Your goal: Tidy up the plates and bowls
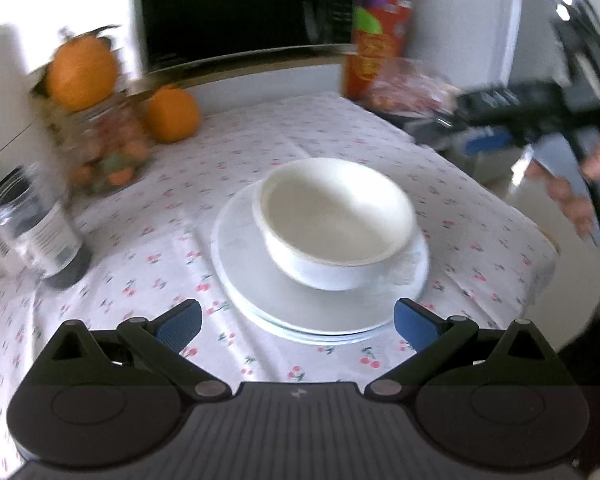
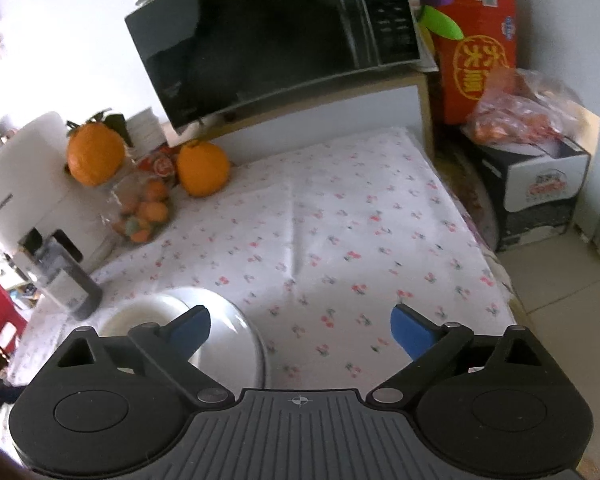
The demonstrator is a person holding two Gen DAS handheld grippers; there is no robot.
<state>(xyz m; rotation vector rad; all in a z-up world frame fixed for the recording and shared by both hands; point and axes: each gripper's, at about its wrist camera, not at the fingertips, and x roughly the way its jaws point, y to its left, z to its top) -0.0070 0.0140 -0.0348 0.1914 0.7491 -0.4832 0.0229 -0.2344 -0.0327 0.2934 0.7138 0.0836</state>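
Bowl [image 1: 332, 222] and plate [image 1: 260, 296] lie just ahead of my left gripper [image 1: 298, 322], the bowl nested on the plate, on the cherry-print tablecloth [image 1: 140, 248]. Both my grippers stand wide and empty; the right gripper [image 2: 300, 330] points past the stack at bare cloth. I judge the stacking done and the release finished. Next I should check nothing else needs gathering. Farther back sit oranges [image 1: 172, 114] and a microwave [image 2: 268, 36].
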